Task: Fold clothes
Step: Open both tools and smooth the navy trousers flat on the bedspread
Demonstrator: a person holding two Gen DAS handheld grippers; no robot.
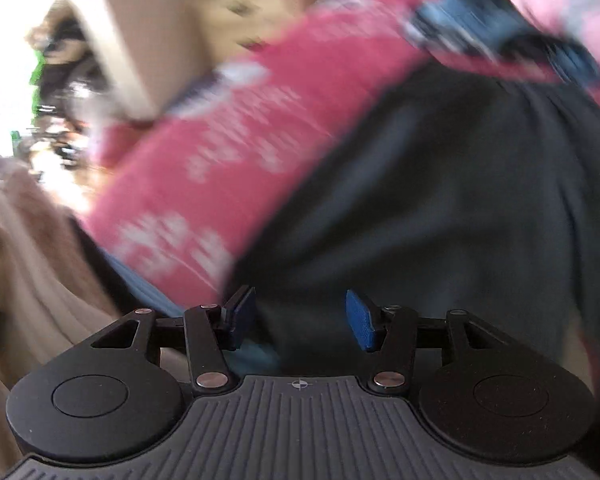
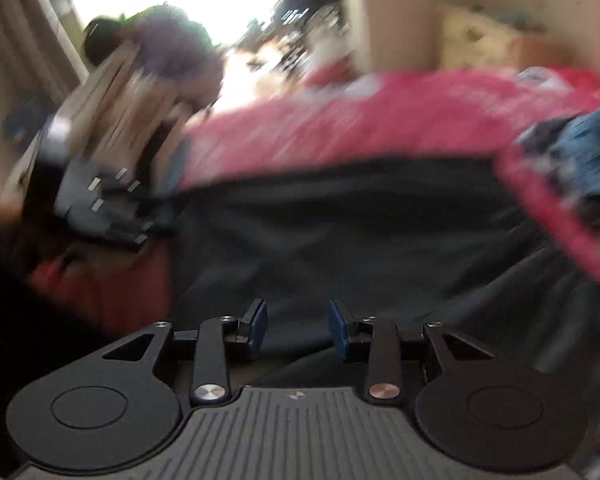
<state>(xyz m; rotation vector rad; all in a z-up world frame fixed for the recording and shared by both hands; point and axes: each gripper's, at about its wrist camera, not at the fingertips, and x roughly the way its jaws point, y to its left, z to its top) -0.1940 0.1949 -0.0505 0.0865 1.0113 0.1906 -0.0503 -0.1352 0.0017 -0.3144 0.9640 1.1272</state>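
Both the left hand-held gripper (image 1: 300, 320) and the right hand-held gripper (image 2: 298, 328) stood parted, holding nothing, above a dark garment (image 1: 440, 208) on a pink bedcover (image 1: 236, 152).

A dark garment (image 1: 440, 200) lies spread just ahead of the left gripper (image 1: 300, 316) and over a printed bedcover (image 1: 240, 128), which reaches out past it to the left and beyond. A denim piece (image 1: 500, 28) sits at the garment's far right edge. A heap of cloth (image 1: 28, 240) lies left of the bedcover. In the right wrist view the same garment (image 2: 340, 232) fills the ground before the right gripper (image 2: 298, 328), and what is probably the other gripper (image 2: 96, 204), badly blurred, sits at its left edge.
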